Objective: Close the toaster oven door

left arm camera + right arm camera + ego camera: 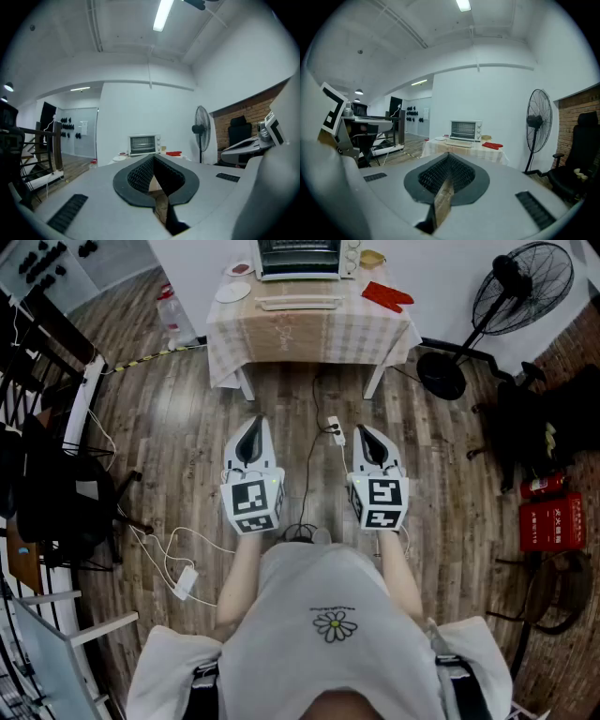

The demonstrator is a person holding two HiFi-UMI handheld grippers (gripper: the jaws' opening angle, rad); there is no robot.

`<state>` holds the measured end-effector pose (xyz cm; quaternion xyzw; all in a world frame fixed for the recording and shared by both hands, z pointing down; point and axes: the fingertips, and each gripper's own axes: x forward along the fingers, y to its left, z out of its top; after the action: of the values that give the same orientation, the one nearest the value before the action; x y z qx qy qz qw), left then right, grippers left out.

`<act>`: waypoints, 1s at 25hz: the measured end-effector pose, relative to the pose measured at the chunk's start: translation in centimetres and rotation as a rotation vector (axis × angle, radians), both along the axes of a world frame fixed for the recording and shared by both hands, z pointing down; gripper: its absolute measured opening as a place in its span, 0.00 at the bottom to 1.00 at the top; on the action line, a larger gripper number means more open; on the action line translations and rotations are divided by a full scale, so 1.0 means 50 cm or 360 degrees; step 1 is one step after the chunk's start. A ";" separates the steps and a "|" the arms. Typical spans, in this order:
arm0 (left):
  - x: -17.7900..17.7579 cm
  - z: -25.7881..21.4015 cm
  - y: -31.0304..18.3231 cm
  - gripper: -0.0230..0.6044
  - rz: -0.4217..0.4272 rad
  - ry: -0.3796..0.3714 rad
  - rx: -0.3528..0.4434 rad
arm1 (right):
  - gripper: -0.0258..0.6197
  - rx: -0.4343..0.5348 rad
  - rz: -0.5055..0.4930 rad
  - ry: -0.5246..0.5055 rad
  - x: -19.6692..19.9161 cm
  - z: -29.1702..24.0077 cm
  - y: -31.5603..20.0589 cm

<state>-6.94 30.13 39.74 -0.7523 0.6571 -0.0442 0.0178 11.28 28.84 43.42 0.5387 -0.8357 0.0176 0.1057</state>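
The toaster oven [298,257] stands at the back of a small cloth-covered table [309,338], far ahead of me. Its door [298,303] hangs open, lying flat out in front of it. The oven also shows small in the left gripper view [143,144] and in the right gripper view [465,130]. My left gripper [253,421] and right gripper [364,431] are held side by side close to my body over the wooden floor, well short of the table. Both are shut with nothing between the jaws.
A red oven mitt [386,295] and white plates [232,292] lie on the table. A black standing fan [520,287] is to its right. A power strip with cables [335,431] lies on the floor ahead. Red boxes [551,521] stand at right and a black chair [56,502] at left.
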 end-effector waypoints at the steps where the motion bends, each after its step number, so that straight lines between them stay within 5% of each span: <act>1: -0.001 -0.002 -0.003 0.06 0.0001 0.0000 -0.0001 | 0.05 -0.0003 0.0004 -0.0002 0.000 -0.001 -0.003; 16: 0.028 -0.002 -0.024 0.06 0.0081 -0.0079 -0.0022 | 0.05 -0.0069 0.0076 -0.0143 0.026 0.019 -0.035; 25: 0.004 0.024 -0.049 0.06 0.0000 -0.0049 -0.0078 | 0.05 -0.0128 0.0064 -0.0148 0.052 0.046 -0.048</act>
<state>-6.74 27.66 40.92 -0.7518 0.6554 -0.0719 0.0095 13.87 26.46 45.72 0.5494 -0.8272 0.0783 0.0878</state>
